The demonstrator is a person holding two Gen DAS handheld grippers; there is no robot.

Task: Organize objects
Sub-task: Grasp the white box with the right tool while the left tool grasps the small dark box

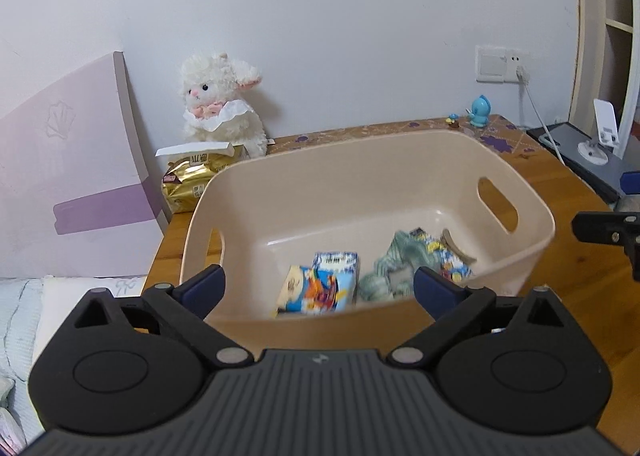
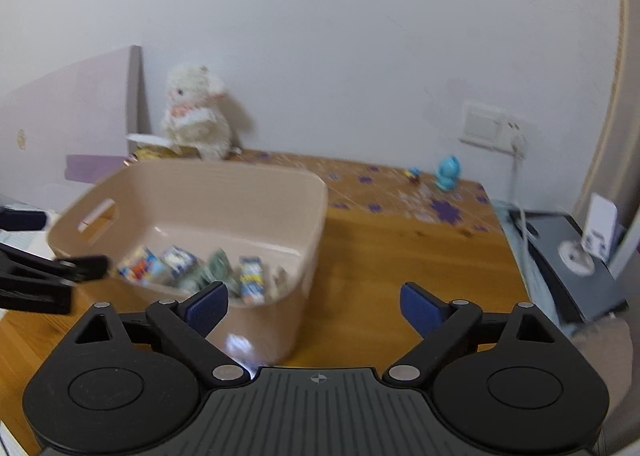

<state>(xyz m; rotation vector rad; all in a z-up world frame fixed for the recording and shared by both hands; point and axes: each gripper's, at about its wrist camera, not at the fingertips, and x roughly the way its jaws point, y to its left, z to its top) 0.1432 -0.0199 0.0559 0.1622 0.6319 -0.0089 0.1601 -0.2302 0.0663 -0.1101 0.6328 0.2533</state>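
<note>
A beige plastic bin (image 1: pixel 400 160) with handle slots sits on the wooden table; it also shows in the right wrist view (image 2: pixel 224 184). Inside lie colourful snack packets (image 1: pixel 320 288), a blue-white carton (image 1: pixel 336 260) and a pale green bundle (image 1: pixel 396 256). My left gripper (image 1: pixel 320 288) is open and empty, just in front of the bin's near wall. My right gripper (image 2: pixel 314 306) is open and empty, over the table at the bin's right corner. The left gripper shows at the left edge of the right wrist view (image 2: pixel 48 276).
A white plush lamb (image 1: pixel 224 104) and a gold snack bag (image 1: pixel 192 180) stand at the back left. A blue figurine (image 1: pixel 480 110) stands at the back by a wall socket (image 1: pixel 502 64). A dark device (image 2: pixel 576 268) lies off the table's right edge. A pink board (image 1: pixel 68 176) leans at left.
</note>
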